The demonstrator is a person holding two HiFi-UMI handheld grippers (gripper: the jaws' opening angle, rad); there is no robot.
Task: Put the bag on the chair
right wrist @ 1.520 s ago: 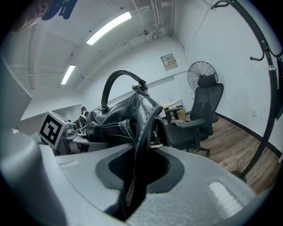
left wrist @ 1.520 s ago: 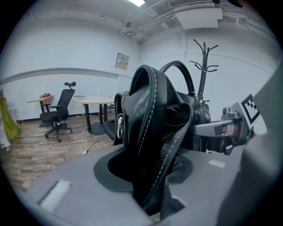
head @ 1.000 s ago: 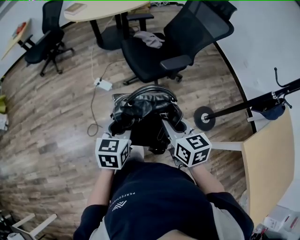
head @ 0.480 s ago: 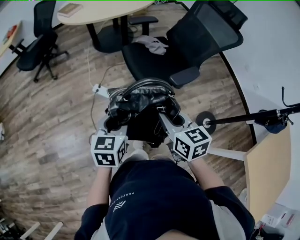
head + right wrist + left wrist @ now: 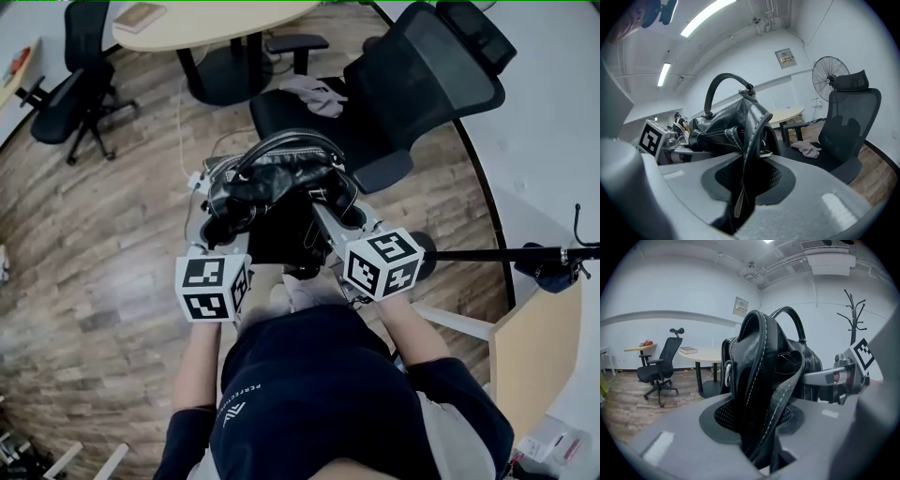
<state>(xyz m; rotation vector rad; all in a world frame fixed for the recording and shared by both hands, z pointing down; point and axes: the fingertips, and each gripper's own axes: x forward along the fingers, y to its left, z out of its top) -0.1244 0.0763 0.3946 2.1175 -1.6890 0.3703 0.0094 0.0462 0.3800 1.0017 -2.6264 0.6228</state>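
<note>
Left gripper (image 5: pixel 754 427) and right gripper (image 5: pixel 740 187) both pinch the floppy black leather handbag (image 5: pixel 281 183). It could easily snag the armrest (image 5: pixel 382 171) of the black mesh office chair (image 5: pixel 422 89) at upper right, or slump off the seat.

The black leather bag (image 5: pixel 277 183), stitched in white, hung upright in the air with its arched handle on top, close before the seat of the black mesh-backed chair (image 5: pixel 427 80).

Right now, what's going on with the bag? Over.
Both shut on bag: left gripper, right gripper. Bag held up, not yet on chair. A cloth lies on it.
</note>
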